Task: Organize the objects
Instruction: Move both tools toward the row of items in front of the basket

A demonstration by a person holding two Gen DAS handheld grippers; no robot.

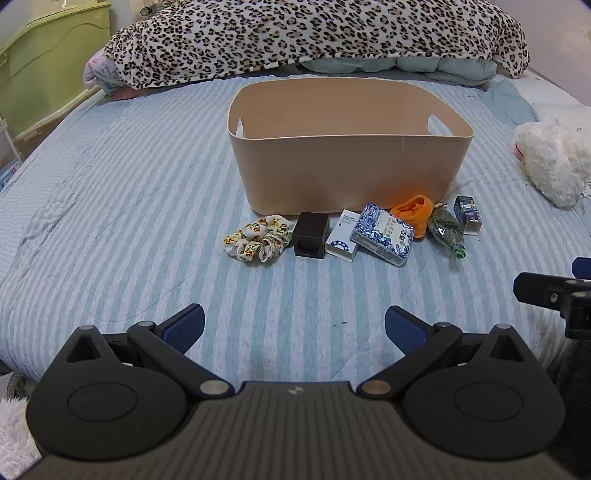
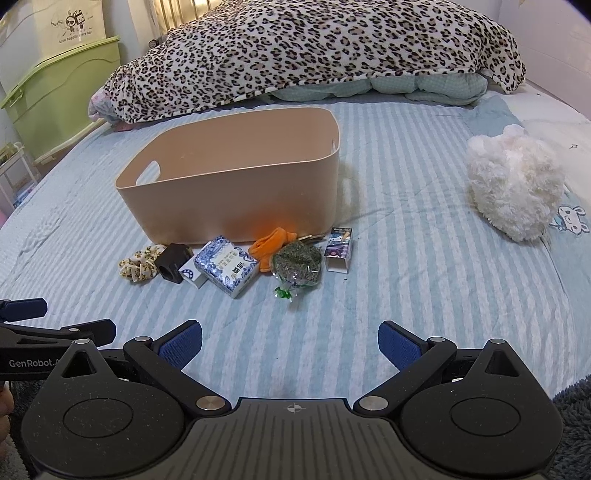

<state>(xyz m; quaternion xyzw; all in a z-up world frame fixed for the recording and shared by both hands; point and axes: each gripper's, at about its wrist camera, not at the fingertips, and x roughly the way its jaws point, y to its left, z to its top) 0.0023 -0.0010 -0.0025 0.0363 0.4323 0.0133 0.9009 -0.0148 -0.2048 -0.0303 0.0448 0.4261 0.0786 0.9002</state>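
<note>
A beige plastic bin [image 1: 351, 166] [image 2: 236, 192] stands empty on the striped bed. In front of it lie a floral scrunchie [image 1: 256, 238] [image 2: 142, 264], a black cube [image 1: 311, 234] [image 2: 173, 263], a small white box [image 1: 344, 236] [image 2: 192, 277], a blue-and-white patterned box [image 1: 384, 233] [image 2: 226, 270], an orange cloth [image 1: 413, 211] [image 2: 273, 243], a clear bag of dried herbs [image 1: 445, 227] [image 2: 297, 265] and a small dark-blue box [image 1: 467, 214] [image 2: 339, 249]. My left gripper [image 1: 294, 325] is open and empty, well short of the row. My right gripper [image 2: 290, 341] is open and empty, also short of it.
A leopard-print blanket [image 1: 314, 33] [image 2: 314, 51] is piled at the bed's head. A white fluffy toy [image 1: 554, 158] [image 2: 515, 186] lies at the right. A green plastic cabinet [image 1: 44, 66] [image 2: 55, 96] stands left of the bed. The bed's near edge runs just under both grippers.
</note>
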